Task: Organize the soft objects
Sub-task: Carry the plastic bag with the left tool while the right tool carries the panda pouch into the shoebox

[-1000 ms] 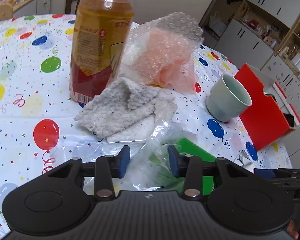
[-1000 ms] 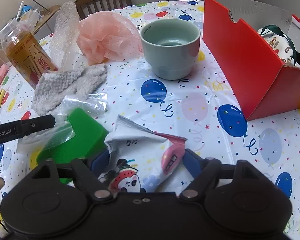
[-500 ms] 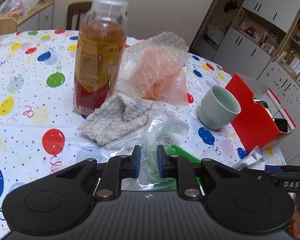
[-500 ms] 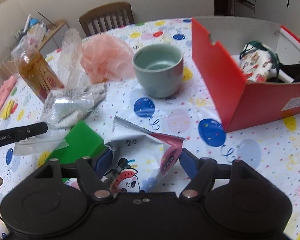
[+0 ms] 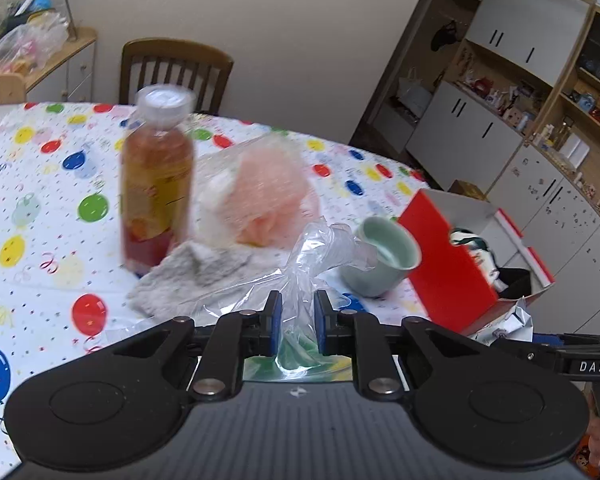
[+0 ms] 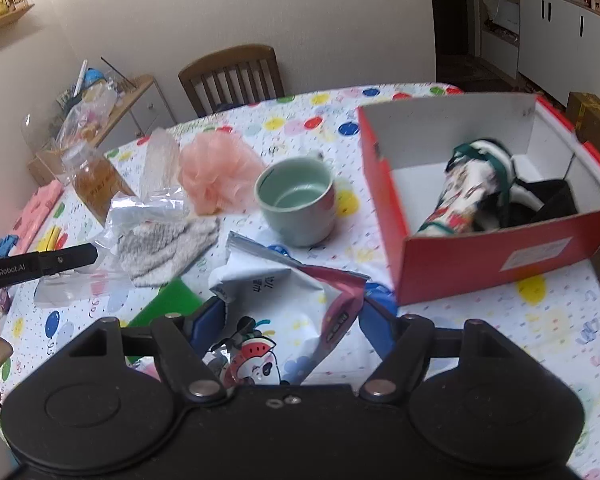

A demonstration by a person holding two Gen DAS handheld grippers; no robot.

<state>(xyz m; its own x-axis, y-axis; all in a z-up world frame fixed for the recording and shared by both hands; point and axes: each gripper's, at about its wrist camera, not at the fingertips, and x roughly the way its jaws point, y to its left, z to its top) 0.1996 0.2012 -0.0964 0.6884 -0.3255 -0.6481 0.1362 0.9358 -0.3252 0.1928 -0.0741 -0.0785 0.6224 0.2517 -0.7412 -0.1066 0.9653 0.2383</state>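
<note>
**Operator:** What does each gripper hold, and how will the loads handle?

**Technician:** The left gripper (image 5: 296, 322) has its jaws narrowed onto the gathered neck of a clear, crinkled plastic bag (image 5: 318, 264), at lower centre of the left wrist view. The jaws have just been closing, with the bag film between them. The film is judged light, limp and slippery; a grip on the bunched neck is more secure than one on a flat panel. The right gripper (image 6: 290, 326) has its jaws set wide around a crumpled white foil snack packet with a cartoon print (image 6: 276, 312), at lower centre of the right wrist view, and the pads press on both sides. The packet is judged light and springy; it is best taken across its crushed body.

**Operator:** Where is the likely destination?

**Technician:** One red open cardboard box (image 6: 480, 256) sits at right of the right wrist view and already contains rolled fabric items; their count cannot be told.

**Operator:** State the count of the remaining items.

**Technician:** On the balloon-print tablecloth (image 6: 540, 320):
- one peach mesh bath pouf (image 6: 216, 176);
- one grey knitted cloth (image 6: 168, 246);
- one sheet of bubble wrap (image 6: 162, 160);
- one flat green block (image 6: 168, 304), material undetermined.

Hard items: one pale green ceramic cup (image 6: 298, 204) and one amber drink bottle (image 5: 156, 196).
</note>
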